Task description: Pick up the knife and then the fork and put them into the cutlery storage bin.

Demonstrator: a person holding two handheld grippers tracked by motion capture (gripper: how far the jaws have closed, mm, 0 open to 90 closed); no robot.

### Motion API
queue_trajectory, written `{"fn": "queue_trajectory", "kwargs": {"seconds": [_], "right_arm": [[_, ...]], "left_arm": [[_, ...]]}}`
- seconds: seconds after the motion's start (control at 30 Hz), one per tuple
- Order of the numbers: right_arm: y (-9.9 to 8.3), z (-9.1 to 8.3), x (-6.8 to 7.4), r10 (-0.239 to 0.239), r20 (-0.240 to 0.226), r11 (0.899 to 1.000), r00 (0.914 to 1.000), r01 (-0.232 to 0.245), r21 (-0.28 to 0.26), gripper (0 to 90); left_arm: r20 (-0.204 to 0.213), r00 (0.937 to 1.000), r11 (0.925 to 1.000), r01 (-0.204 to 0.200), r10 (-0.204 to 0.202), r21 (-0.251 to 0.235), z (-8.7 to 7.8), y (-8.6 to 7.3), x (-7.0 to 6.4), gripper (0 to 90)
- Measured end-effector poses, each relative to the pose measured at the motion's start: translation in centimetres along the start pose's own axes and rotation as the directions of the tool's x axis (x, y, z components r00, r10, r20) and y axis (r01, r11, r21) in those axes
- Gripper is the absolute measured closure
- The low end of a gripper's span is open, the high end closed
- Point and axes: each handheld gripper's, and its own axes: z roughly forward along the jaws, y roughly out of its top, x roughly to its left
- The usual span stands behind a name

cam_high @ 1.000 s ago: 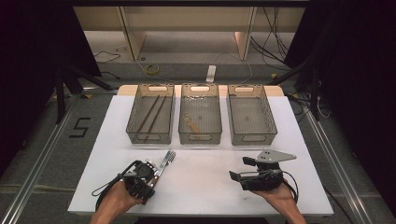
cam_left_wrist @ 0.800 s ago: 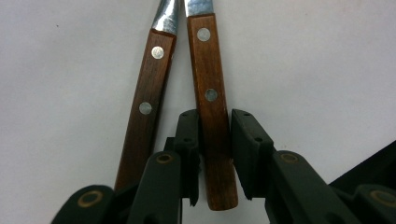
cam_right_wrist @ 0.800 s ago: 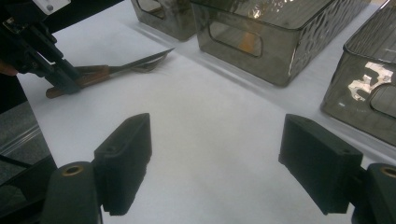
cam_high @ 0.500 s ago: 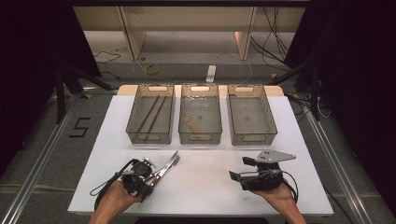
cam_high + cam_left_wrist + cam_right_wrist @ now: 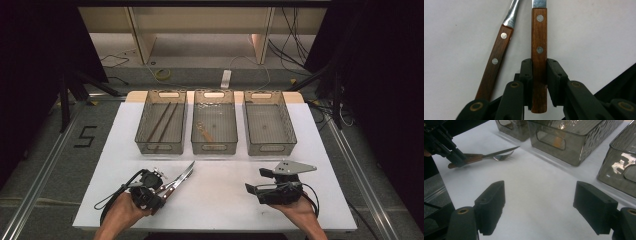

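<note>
Standing in a row: left bin (image 5: 161,127) with two dark sticks (image 5: 162,121), middle bin (image 5: 214,127) with a small utensil (image 5: 204,132), right bin (image 5: 269,129). Left gripper (image 5: 539,75) clamped on knife (image 5: 539,52) beside fork (image 5: 495,67), blade tilted lower than earlier. Right gripper (image 5: 539,205) spread wide.

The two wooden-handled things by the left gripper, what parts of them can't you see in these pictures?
- Clamped handle, left gripper view: its metal end is cut off by the top edge.
- Loose handle beside it: its lower end is hidden behind the left gripper.
- High view: both pieces are too small to tell knife from fork.
- Right gripper view: knife and fork overlap; handles hidden by the gripper.
</note>
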Motion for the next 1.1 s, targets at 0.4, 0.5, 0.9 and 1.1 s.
{"fn": "queue_trajectory", "kwargs": {"seconds": [0.4, 0.5, 0.9, 1.1], "right_arm": [[0.0, 0.2, 0.3, -0.006, -0.01, 1.0, 0.9999, 0.006, -0.003, 26.0], [0.2, 0.4, 0.7, -0.025, -0.02, 1.0, 0.9995, 0.025, -0.005, 25.9], [1.1, 1.5, 4.7, -0.232, -0.092, 0.973, 0.9684, 0.231, -0.023, 24.9], [1.1, 2.2, 6.2, -0.338, -0.11, 0.94, 0.9345, 0.342, 0.015, 24.9]], "left_arm": [[0.031, 0.9985, 0.9978, -0.044, 0.045, -0.049, -0.8, 0.5, -0.7, 75.5], [0.042, 0.997, 0.9968, -0.063, 0.065, -0.049, -0.7, 0.8, -1.2, 75.5], [0.119, 0.9748, 0.982, -0.188, 0.189, -0.018, 0.3, 3.2, -4.6, 75.5], [0.136, 0.9625, 0.9716, -0.236, 0.235, -0.005, 0.5, 4.2, -5.8, 75.5]]}}
